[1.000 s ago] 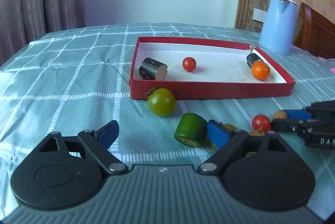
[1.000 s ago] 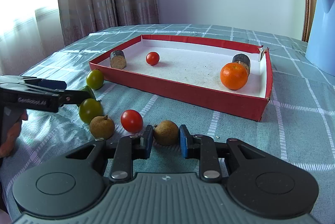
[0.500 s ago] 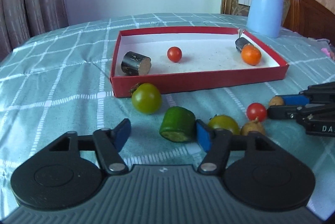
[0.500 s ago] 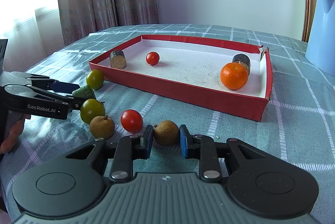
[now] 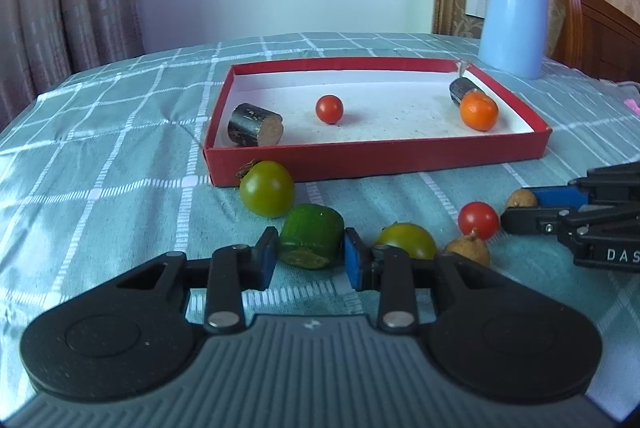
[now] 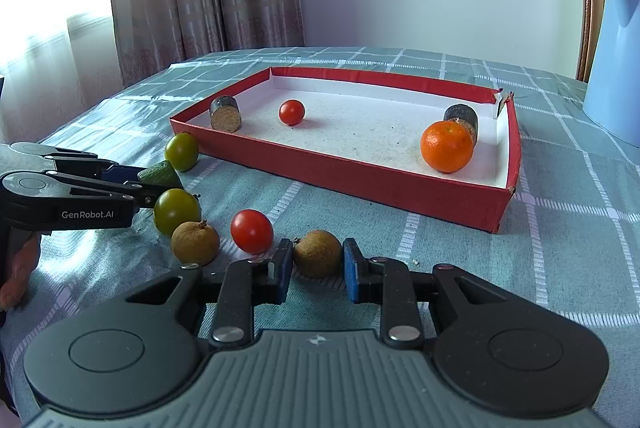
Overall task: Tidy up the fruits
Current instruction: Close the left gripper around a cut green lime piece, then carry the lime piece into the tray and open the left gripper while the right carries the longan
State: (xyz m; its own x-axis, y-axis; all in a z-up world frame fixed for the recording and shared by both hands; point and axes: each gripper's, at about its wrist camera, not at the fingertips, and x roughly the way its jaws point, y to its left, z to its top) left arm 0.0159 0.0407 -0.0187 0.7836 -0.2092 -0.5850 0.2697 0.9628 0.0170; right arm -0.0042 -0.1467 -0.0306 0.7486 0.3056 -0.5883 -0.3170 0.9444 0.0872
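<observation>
In front of the red tray, we grip two fruits on the bench.
Our left hand-held gripper, just closing, clamps the cucumber chunk; the right hand-held gripper clamps a longan. Tomatoes crowd alongside.

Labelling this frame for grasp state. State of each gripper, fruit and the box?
left gripper: jaws just closed onto the green cucumber piece
right gripper: jaws shut on the brown longan
red box: open, holding an orange, a red tomato and two dark cut pieces
loose red tomato: on the cloth, untouched
</observation>
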